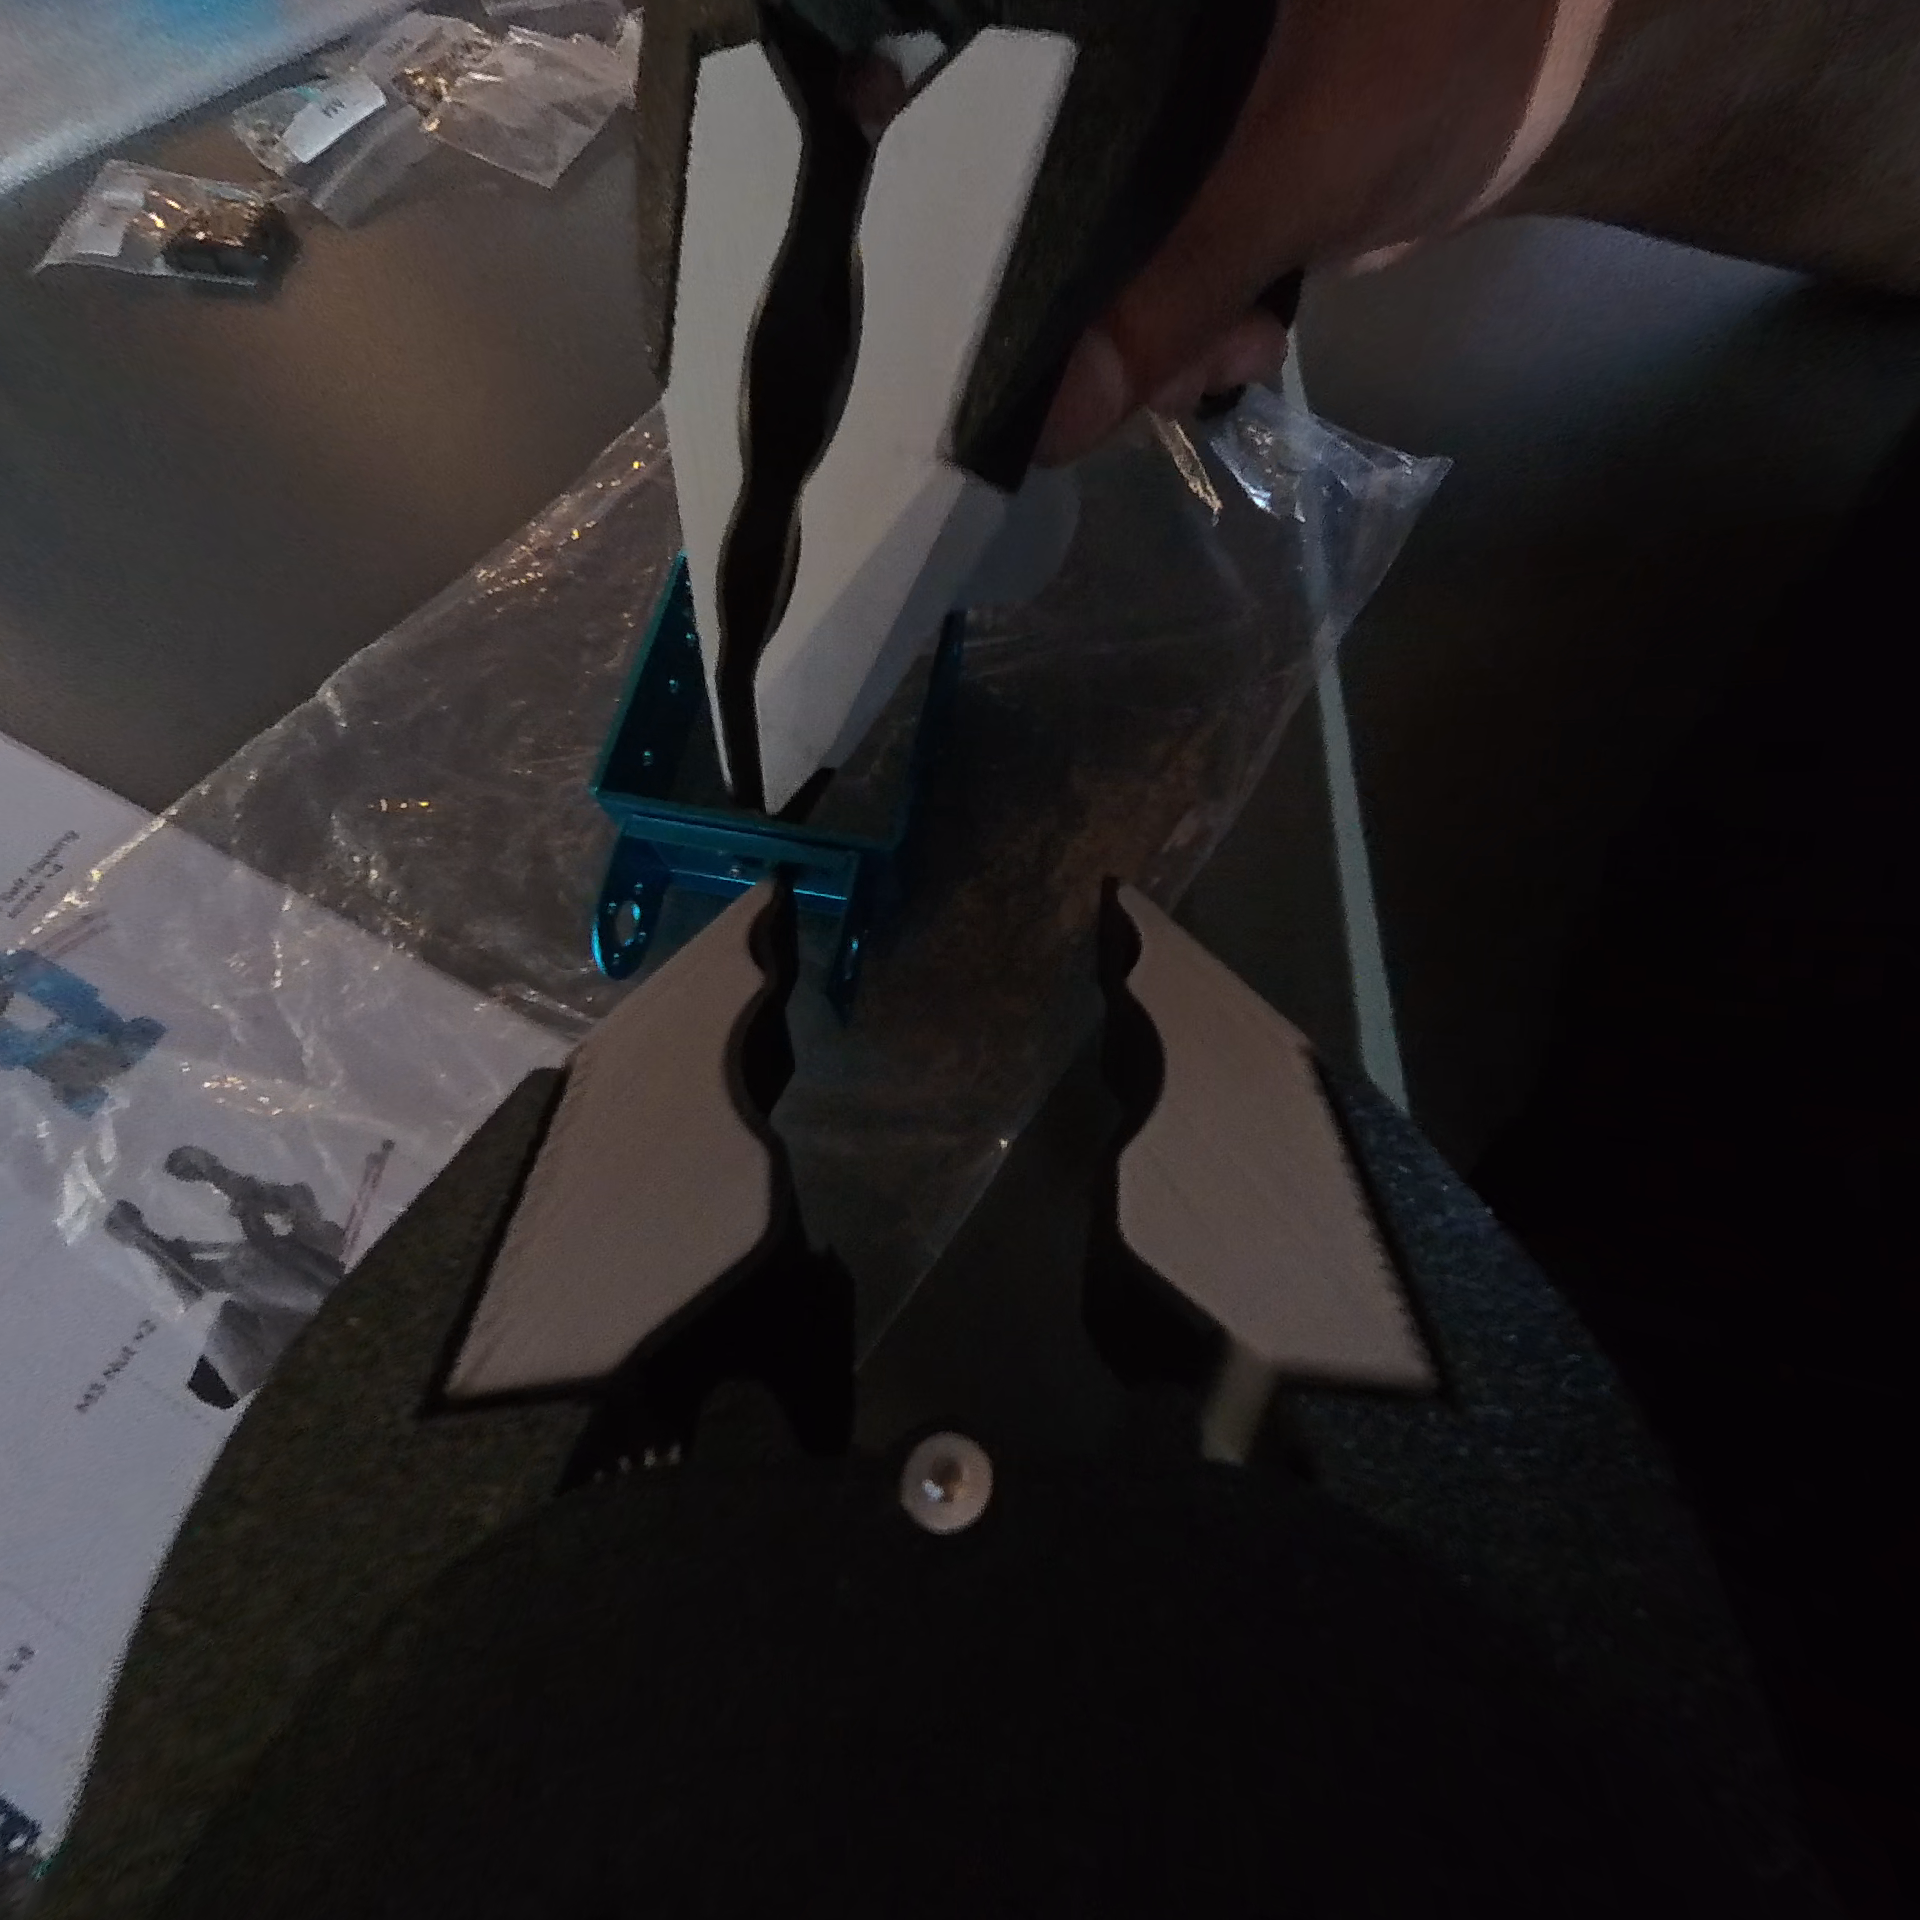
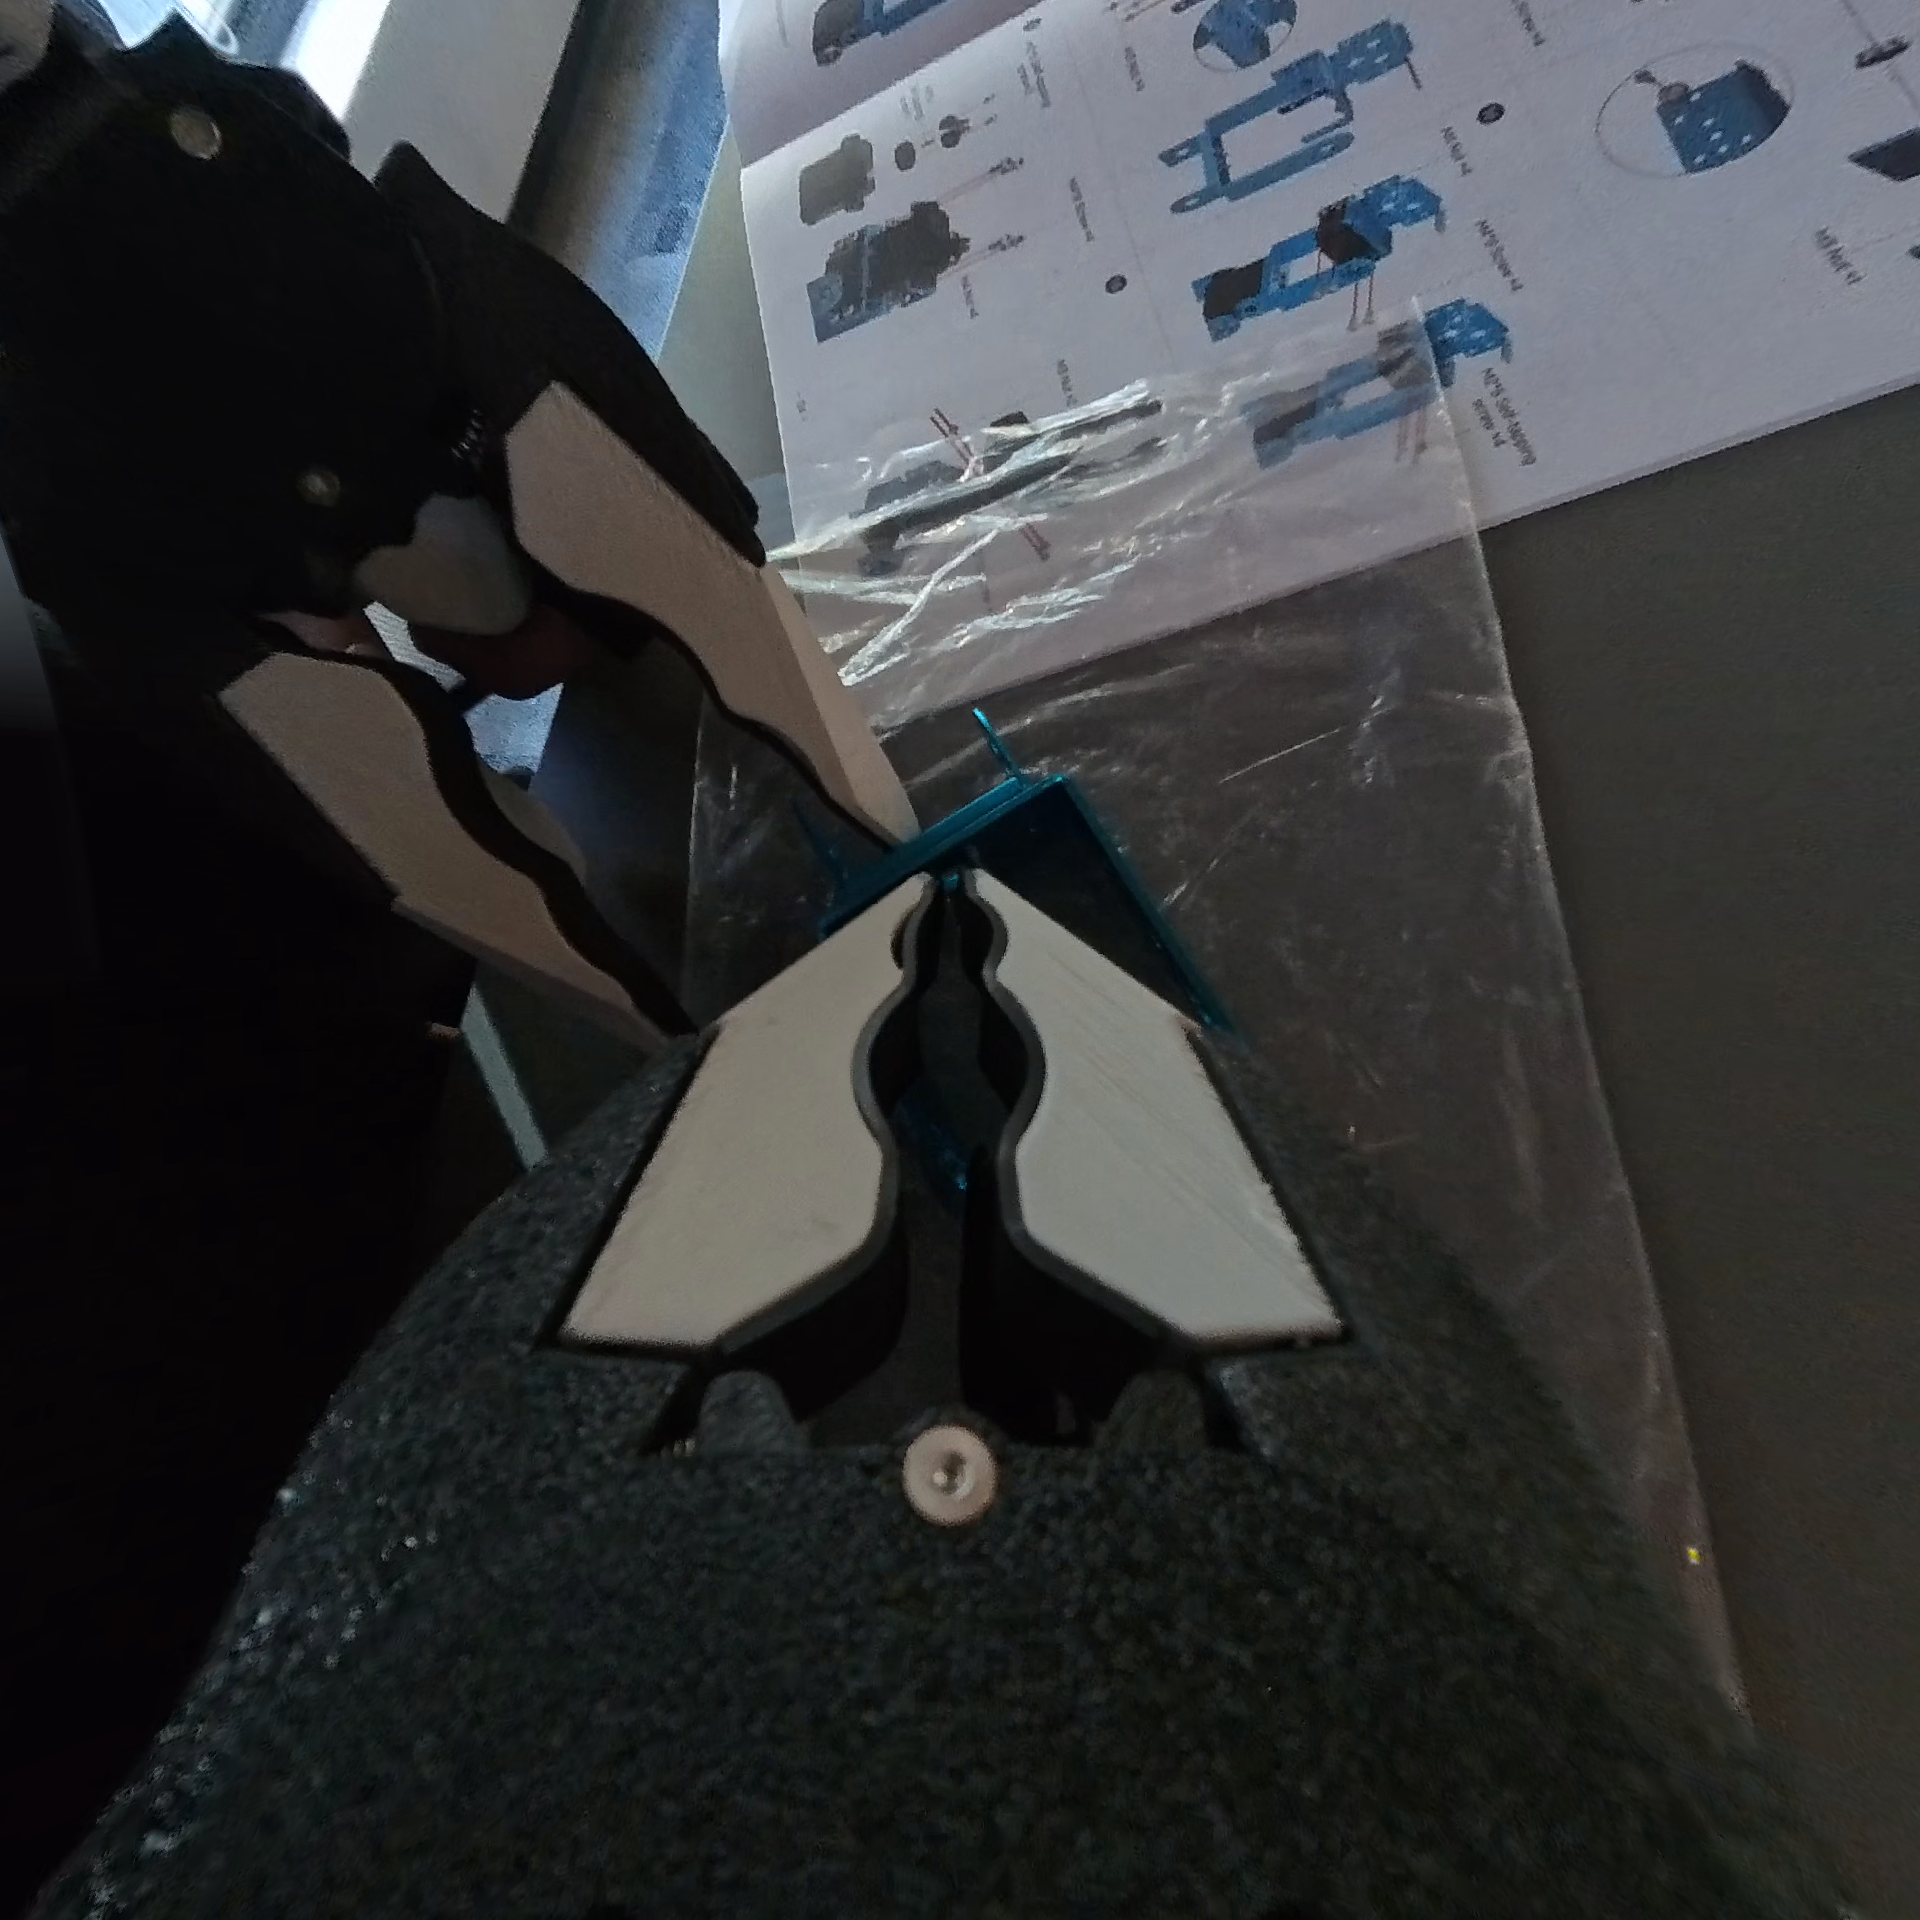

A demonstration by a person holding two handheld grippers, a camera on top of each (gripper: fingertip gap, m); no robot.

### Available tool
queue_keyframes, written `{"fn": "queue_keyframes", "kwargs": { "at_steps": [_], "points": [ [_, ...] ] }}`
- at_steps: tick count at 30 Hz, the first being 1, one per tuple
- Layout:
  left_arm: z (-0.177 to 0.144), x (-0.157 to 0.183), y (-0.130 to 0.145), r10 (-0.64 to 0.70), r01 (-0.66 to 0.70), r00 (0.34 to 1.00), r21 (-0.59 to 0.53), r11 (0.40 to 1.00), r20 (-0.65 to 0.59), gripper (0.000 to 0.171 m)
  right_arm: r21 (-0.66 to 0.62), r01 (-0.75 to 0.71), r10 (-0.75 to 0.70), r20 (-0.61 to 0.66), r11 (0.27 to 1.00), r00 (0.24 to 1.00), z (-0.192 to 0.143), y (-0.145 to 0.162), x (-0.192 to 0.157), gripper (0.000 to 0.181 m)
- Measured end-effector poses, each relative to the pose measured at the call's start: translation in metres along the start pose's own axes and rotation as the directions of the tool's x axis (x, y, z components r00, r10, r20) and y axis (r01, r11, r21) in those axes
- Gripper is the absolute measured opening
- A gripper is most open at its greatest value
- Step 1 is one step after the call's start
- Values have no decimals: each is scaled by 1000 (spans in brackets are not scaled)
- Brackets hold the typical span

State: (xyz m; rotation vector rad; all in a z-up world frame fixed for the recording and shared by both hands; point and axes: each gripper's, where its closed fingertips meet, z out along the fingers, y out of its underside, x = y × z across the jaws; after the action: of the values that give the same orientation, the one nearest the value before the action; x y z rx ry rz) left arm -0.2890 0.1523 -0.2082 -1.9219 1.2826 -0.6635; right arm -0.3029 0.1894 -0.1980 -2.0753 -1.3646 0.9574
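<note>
A blue metal U-bracket (image 1: 717,868) with rows of holes rests on a clear plastic bag (image 1: 468,727) on a dark table. My right gripper (image 1: 750,795) comes down from above, shut on the bracket's upright wall. In the right wrist view its fingertips (image 2: 951,878) pinch the bracket's (image 2: 997,816) thin edge. My left gripper (image 1: 943,888) is open. Its left fingertip (image 1: 764,914) touches the bracket's cross plate, and one bracket flange stands between its fingers. In the right wrist view the left gripper (image 2: 784,930) reaches in from the left.
A printed instruction sheet (image 1: 156,1039) lies left of the bag, and also shows in the right wrist view (image 2: 1143,208). Small bags of hardware (image 1: 177,218) lie at the far left. A hand (image 1: 1195,343) holds the right gripper. The table's pale edge (image 1: 1351,831) runs on the right.
</note>
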Motion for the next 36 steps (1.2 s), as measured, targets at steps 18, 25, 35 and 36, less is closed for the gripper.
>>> {"fn": "queue_keyframes", "kwargs": {
  "at_steps": [18,25,35,36],
  "points": [
    [1,-1,3,-6,6,1000,-20,1000,11,56,-189,212,-211,28,959,977,-14,21,5,15],
    [-9,1,6,-19,19,999,1,1000,49,56,-320,336,-336,56,886,940,-4,26,4,11],
    [-42,11,9,-63,51,988,85,995,139,56,-436,425,-419,116,793,901,4,24,0,8],
    [-45,13,11,-67,54,987,90,994,146,55,-445,429,-425,114,786,898,4,24,0,8]
  ]
}}
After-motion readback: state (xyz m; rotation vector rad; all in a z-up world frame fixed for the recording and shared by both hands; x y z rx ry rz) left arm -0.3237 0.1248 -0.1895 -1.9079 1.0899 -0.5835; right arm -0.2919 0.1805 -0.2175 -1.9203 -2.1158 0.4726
